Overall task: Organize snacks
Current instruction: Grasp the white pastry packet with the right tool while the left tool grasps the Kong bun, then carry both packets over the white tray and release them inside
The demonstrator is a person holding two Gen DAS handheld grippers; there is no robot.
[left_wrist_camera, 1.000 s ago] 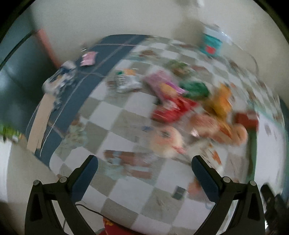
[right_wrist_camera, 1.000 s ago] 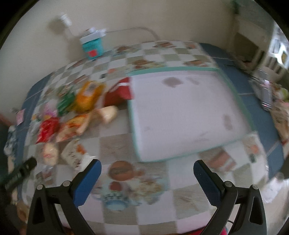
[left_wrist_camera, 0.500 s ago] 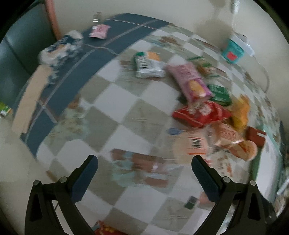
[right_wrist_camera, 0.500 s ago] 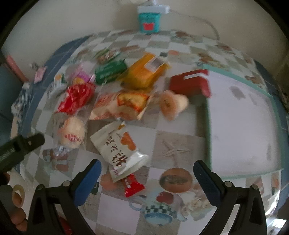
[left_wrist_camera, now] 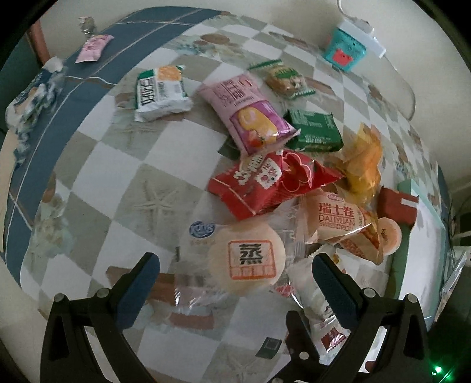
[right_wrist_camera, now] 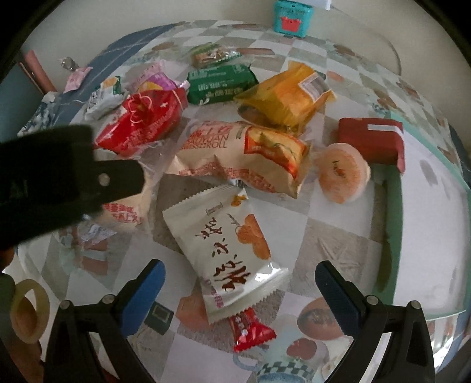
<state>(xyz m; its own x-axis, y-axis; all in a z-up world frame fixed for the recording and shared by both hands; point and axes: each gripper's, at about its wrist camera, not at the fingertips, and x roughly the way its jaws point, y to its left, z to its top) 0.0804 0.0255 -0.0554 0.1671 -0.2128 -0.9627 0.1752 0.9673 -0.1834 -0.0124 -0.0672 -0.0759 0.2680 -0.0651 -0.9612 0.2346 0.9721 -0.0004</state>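
Observation:
Several snack packets lie in a heap on the checkered tablecloth. My left gripper [left_wrist_camera: 235,282] is open, its fingers on either side of a round steamed cake in clear wrap [left_wrist_camera: 245,260]. Beyond it lie a red bag [left_wrist_camera: 270,182], a pink packet [left_wrist_camera: 250,115], a green packet [left_wrist_camera: 315,129] and a Swiss roll bag [left_wrist_camera: 338,224]. My right gripper [right_wrist_camera: 240,282] is open over a white cookie packet [right_wrist_camera: 226,250], with a small red candy [right_wrist_camera: 250,330] under its near end. The white tray with teal rim [right_wrist_camera: 394,206] lies to the right.
A red box [right_wrist_camera: 371,138] and a round orange cake [right_wrist_camera: 343,173] sit at the tray's left edge. A teal box [right_wrist_camera: 291,16] stands at the wall. A tape roll [right_wrist_camera: 28,309] lies at the near left. The left gripper's body [right_wrist_camera: 59,176] blocks the right wrist view's left side.
Both grippers have swung toward the snack heap and come down closer. The left one now frames the round cake, the right one the white cookie packet. Both stayed open.

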